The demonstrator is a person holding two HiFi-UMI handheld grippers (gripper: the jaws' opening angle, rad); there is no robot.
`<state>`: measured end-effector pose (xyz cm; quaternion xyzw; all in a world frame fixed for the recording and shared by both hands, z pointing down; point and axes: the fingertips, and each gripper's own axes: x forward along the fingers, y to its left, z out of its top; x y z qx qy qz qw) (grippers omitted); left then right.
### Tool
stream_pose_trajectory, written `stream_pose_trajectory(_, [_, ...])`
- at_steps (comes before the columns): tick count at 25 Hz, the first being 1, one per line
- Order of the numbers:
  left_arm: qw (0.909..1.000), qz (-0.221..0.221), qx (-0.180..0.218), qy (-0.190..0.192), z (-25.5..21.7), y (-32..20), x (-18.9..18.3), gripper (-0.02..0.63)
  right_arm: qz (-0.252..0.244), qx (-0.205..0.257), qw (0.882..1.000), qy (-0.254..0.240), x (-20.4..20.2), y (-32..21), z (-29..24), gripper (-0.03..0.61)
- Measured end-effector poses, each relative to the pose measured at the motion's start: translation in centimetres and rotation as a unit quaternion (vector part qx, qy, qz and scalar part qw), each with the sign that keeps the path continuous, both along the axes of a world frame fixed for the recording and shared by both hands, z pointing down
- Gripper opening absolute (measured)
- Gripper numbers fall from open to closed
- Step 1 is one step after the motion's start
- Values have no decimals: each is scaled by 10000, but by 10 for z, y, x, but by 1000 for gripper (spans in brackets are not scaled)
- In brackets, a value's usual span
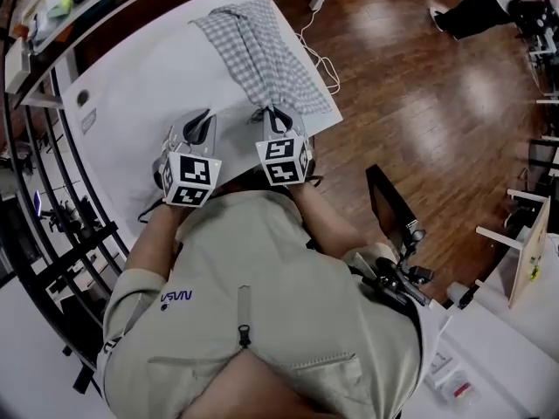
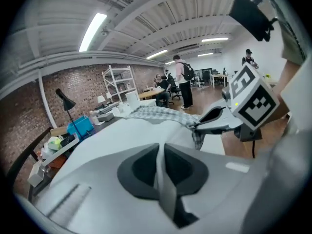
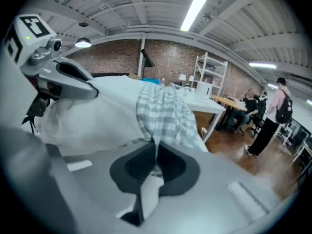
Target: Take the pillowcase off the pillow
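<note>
A grey-and-white checked pillowcase (image 1: 262,51) lies stretched across the white table (image 1: 140,94), running away from me. My right gripper (image 1: 272,113) is shut on the pillowcase's near end; in the right gripper view the checked cloth (image 3: 165,111) runs straight into the closed jaws of the right gripper (image 3: 156,146). My left gripper (image 1: 206,119) sits just left of it, shut on the white pillow (image 3: 73,123), whose puffy stuff bunches under its tips. In the left gripper view the left gripper (image 2: 158,147) has its jaws together against the white bulge of the pillow (image 2: 131,130).
A white cable (image 1: 319,55) trails over the wooden floor beyond the table's right edge. Cluttered shelving (image 1: 48,11) stands at the left. A black stand with gear (image 1: 397,234) is at my right side. People stand far off in the room.
</note>
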<state>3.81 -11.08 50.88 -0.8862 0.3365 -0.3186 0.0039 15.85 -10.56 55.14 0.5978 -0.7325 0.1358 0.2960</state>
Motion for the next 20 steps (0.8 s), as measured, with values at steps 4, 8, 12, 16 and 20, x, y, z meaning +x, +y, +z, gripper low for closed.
stream_pose_trajectory(4, [9993,-168,208,272,-35,-18,-9,20,494,430,9978,66,34,-11,-31,11])
stream_pose_trajectory(8, [9987,-164,217,419,-46,-22,-14,20,977,511,9939,80,64,-22,-33,11])
stream_pose_trajectory(12, [9981,-334,-38,516,-36,-14,-27,18,1447,215,9890,204,101,-25,-7,9])
stream_pose_trajectory(16, [9979,-412,-250,440,-21,-2,-36,18,1589,-354,9860,351,127,-24,39,9])
stream_pose_trajectory(20, [9981,-278,-410,355,-2,12,-30,20,1404,-677,9876,197,126,-25,69,9])
